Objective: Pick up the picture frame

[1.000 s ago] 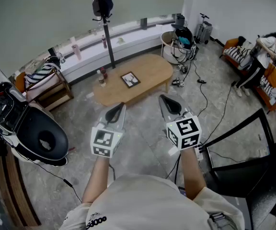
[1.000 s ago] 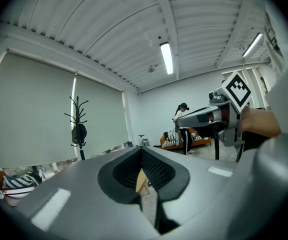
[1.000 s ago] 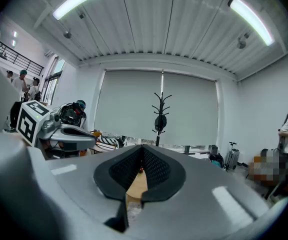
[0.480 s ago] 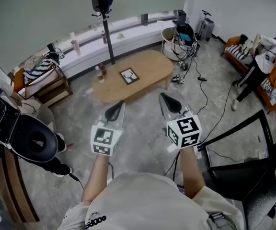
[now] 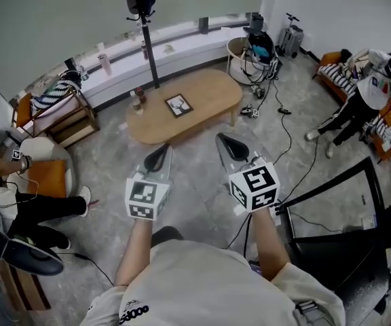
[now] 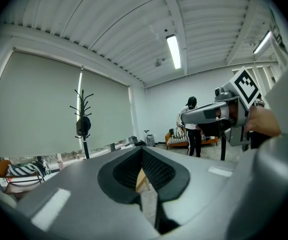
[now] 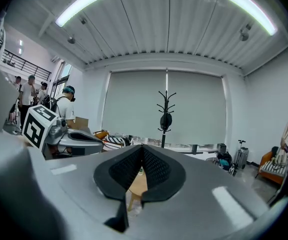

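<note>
A small dark picture frame (image 5: 178,104) lies flat on the oval wooden coffee table (image 5: 209,97), near its middle-left. Both grippers hover side by side over the floor, well short of the table. My left gripper (image 5: 158,156) is shut and holds nothing. My right gripper (image 5: 225,143) is shut too, also with nothing in it. In the left gripper view the closed jaws (image 6: 143,156) hide most of the table; only a sliver of wood shows. The right gripper view looks past its closed jaws (image 7: 143,154) at a strip of the table's top and a leg.
Two bottles (image 5: 137,98) stand at the table's left end. A coat stand (image 5: 143,19) rises behind it, by a low white ledge. A person (image 5: 26,195) sits at the left and another (image 5: 365,94) stands at the right by an orange sofa. A black chair (image 5: 345,216) is close on my right; cables (image 5: 287,128) trail over the floor.
Both grippers have sunk a little, the left more than the right. The black dish at the left has slid out of the picture, uncovering a seated person. The person at the right has stood up.
</note>
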Available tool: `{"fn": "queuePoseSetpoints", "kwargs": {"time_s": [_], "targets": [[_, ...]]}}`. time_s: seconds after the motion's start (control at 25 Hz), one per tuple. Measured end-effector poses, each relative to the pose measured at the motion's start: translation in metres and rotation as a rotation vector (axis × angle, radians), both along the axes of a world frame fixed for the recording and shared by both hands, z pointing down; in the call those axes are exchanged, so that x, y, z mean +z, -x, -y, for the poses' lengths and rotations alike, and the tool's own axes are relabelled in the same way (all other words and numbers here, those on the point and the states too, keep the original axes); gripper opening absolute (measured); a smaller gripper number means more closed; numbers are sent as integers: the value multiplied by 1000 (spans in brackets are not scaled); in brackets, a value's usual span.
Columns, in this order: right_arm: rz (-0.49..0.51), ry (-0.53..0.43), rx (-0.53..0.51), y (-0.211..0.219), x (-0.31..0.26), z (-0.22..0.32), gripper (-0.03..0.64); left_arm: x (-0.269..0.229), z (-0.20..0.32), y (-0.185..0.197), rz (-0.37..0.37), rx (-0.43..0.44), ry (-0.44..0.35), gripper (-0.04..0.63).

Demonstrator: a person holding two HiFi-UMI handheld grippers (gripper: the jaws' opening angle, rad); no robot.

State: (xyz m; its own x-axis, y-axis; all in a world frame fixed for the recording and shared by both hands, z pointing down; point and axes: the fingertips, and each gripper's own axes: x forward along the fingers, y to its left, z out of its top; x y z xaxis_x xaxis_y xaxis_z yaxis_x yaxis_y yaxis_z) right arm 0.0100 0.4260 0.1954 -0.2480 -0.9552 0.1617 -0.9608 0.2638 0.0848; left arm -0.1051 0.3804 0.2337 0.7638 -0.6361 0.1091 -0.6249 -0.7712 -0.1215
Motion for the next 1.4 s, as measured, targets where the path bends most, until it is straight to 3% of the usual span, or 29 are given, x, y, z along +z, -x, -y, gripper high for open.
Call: {"fn": "queuePoseSetpoints", "kwargs": {"time_s": [0.48, 1.4], "targets": [[43, 43, 19, -35, 23, 48, 3, 18, 50, -25, -4, -11, 38, 11], [50, 123, 50, -75, 39, 302, 3, 32, 311, -63, 34, -28, 83, 11]]}}
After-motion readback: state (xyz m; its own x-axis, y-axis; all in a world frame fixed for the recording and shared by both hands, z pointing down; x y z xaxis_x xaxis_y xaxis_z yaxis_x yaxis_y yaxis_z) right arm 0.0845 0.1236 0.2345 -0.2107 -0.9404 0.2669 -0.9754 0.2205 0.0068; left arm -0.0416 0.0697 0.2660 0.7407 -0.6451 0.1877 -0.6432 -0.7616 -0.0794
